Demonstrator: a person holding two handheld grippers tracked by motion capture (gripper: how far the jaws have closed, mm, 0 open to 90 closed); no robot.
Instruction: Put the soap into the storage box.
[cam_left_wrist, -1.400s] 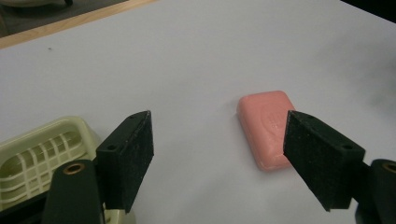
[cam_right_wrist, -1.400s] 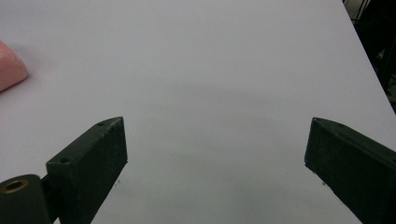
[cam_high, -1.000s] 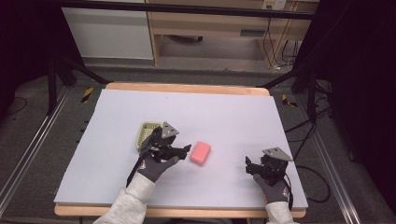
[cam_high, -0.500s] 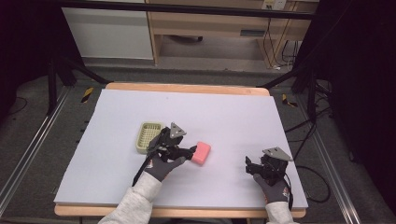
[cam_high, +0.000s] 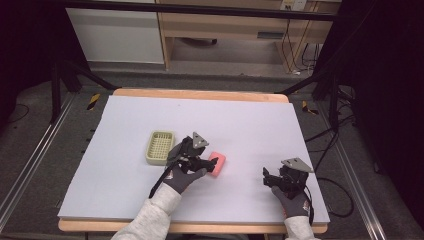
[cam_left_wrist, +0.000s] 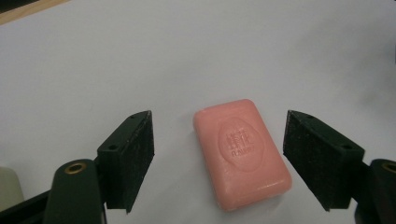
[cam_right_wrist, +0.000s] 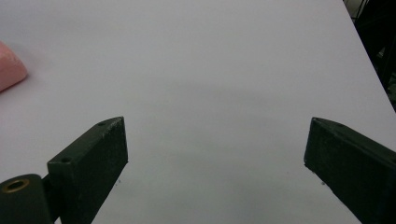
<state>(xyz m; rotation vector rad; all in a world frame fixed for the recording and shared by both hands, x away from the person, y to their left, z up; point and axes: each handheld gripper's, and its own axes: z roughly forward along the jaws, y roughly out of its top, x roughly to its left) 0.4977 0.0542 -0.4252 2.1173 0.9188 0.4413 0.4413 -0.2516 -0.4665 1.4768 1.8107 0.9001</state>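
Pale yellow plastic catches the eye first: a small slotted soap dish (cam_high: 160, 147) sits on the surface just behind and to the outer side of the left gripper (cam_high: 206, 163), close to it but not touching. A sliver of that dish (cam_left_wrist: 8, 186) peeks in at the lower left corner of the left gripper view, beyond the near jaw.

The left gripper (cam_left_wrist: 219, 158) has its jaws spread wide, and the pink soap bar (cam_left_wrist: 241, 153) lies flat on the white surface (cam_left_wrist: 140, 60) right between them, closer to neither pad by much, with clear gaps on both sides. Its embossed face is up and it lies slightly askew to the jaws. From above, the soap bar (cam_high: 217, 163) shows just past the tips, under the gloved left hand (cam_high: 182, 176).

Well off to the other side, the right gripper (cam_high: 265, 176) rests low near the front edge of the surface, held in the gloved right hand (cam_high: 294, 197). Its jaws are wide apart with nothing between them but bare surface (cam_right_wrist: 210, 93). A pink corner of the soap bar (cam_right_wrist: 9, 69) shows far beyond its left jaw.
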